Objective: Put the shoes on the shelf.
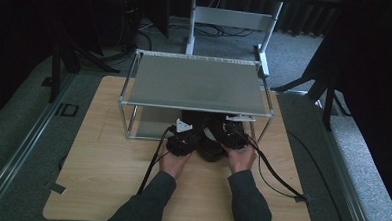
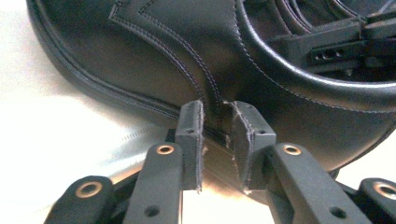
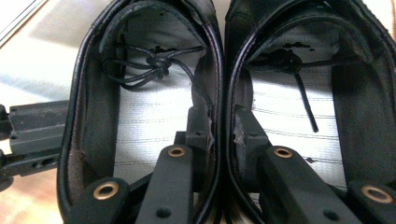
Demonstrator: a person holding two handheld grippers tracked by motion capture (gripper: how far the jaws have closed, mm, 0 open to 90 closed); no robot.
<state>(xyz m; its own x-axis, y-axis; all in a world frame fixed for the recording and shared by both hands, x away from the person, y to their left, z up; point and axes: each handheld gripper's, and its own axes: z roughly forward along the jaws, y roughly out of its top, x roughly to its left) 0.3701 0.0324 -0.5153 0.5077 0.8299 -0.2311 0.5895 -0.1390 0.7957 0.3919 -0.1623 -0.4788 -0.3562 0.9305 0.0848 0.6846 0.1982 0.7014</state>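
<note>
Pair of black shoes (image 1: 210, 141) sits side by side at the front edge of the rack's bottom shelf (image 1: 145, 130), mid-desk, heels toward the person, toes pointing away under the rack. Right claw (image 3: 220, 128) is clamped on the two touching inner walls. Left claw (image 2: 218, 122) pinches the heel seam of the left shoe (image 2: 196, 60). Both hands reach forward, low and level.

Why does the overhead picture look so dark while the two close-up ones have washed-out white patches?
High view: dim room, black curtains, so the black shoes under the metal rack merge into shadow. Left gripper view: the surface beside the shoe is blown out to white, and the nearest claw parts look soft. Right gripper view: pale insoles glare brightly against dark leather.
</note>
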